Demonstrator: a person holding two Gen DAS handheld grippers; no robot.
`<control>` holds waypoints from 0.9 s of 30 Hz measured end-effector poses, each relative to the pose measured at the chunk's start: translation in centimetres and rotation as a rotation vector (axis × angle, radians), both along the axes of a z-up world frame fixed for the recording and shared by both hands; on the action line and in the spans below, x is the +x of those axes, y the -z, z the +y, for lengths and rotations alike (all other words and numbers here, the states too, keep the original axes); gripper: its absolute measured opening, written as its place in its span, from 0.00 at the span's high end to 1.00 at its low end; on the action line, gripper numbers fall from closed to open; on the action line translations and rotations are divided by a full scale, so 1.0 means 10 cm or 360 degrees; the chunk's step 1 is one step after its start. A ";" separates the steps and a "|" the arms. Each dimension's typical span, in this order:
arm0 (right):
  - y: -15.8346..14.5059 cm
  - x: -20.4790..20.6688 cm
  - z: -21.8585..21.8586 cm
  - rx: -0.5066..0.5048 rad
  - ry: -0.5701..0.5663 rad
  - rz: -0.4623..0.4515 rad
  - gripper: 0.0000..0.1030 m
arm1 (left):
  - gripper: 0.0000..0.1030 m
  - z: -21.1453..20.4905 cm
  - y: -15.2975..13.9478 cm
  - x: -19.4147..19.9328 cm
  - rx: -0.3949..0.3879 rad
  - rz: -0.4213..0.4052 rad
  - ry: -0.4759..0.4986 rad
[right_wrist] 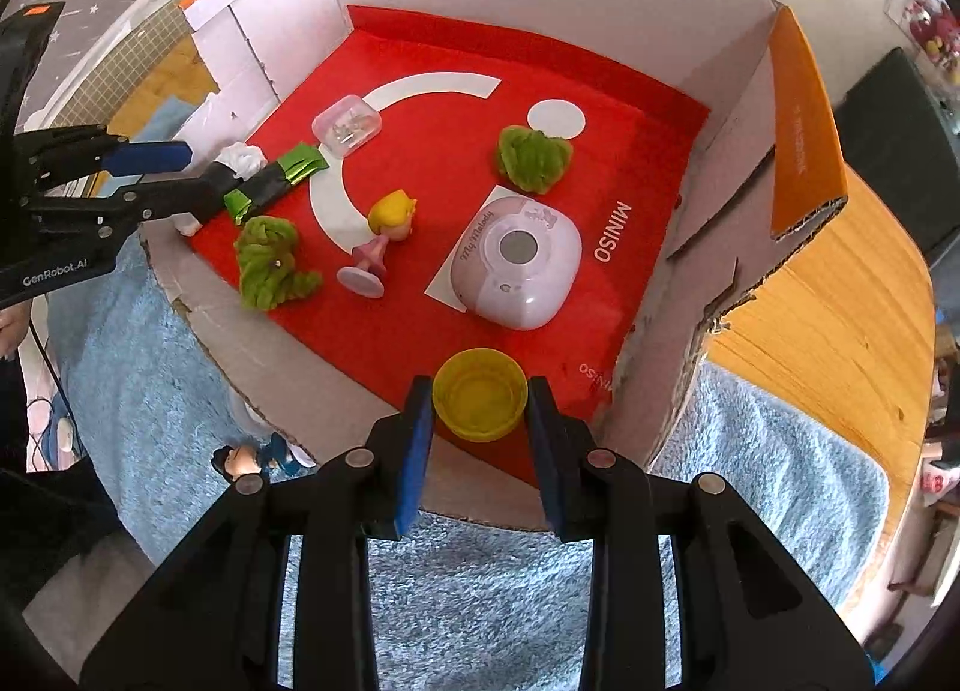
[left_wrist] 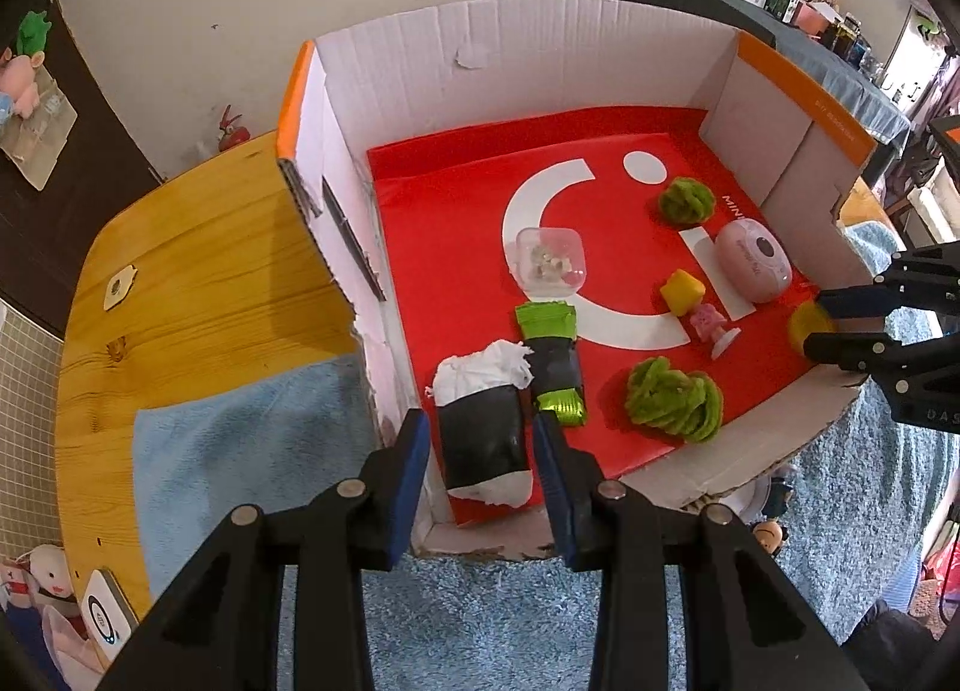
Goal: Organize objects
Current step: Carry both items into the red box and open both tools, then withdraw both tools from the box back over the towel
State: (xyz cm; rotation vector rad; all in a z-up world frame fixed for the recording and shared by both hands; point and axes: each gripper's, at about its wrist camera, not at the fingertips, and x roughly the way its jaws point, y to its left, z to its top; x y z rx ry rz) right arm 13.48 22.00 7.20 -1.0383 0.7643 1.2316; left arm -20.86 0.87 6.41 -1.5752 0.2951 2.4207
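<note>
Left wrist view first: the left gripper (left_wrist: 480,451) sits low over the near-left corner of the cardboard box (left_wrist: 540,54), its blue pads bracketing the black-and-white paper roll (left_wrist: 483,439). The pads look just beside the roll's sides, perhaps touching; whether they are squeezing it I cannot tell. The roll lies lengthwise along the fingers, which suits a grip across its narrow width. Right beside it lies the green-and-black packet (left_wrist: 552,364), so there is little spare room on that side, and the box's left wall crowds the other. Farther in sit the clear case (left_wrist: 549,265), two green fuzzy clumps (left_wrist: 675,400), the small doll (left_wrist: 699,310) and the pink camera (left_wrist: 755,262).

Over to the right wrist view: the right gripper (right_wrist: 480,427) is at the near-right corner, just over the low front edge, with the yellow cap (right_wrist: 480,401) between its pads. Both pads meet the cap's rim, so it reads as held, jaws set about a cap's width apart. My guess is it is being set down or lifted here. The red liner (right_wrist: 420,319) ahead is bare between cap and camera, good open room. The tall right wall is close by.
</note>
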 end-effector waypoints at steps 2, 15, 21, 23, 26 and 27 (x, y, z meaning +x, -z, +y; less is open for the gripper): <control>0.00 0.01 0.00 -0.0004 0.0009 0.0001 0.70 | 0.62 0.00 0.00 0.00 0.0013 0.0000 0.0000; -0.10 -0.02 -0.07 0.0066 0.0012 -0.0031 0.38 | 0.43 -0.07 -0.17 0.13 0.0158 0.0069 -0.0001; -0.18 0.04 -0.08 0.0143 -0.0004 -0.0012 0.31 | 0.36 -0.11 -0.34 0.29 0.0246 0.0139 0.0005; -0.19 0.03 -0.06 0.0188 -0.0006 0.0003 0.29 | 0.35 -0.11 -0.39 0.35 0.0268 0.0164 0.0007; -0.22 -0.12 -0.04 0.0268 -0.0010 0.0006 0.22 | 0.33 -0.11 -0.46 0.45 0.0300 0.0204 0.0011; -0.28 -0.23 -0.06 0.0297 -0.0008 0.0002 0.20 | 0.30 -0.11 -0.49 0.49 0.0312 0.0222 0.0012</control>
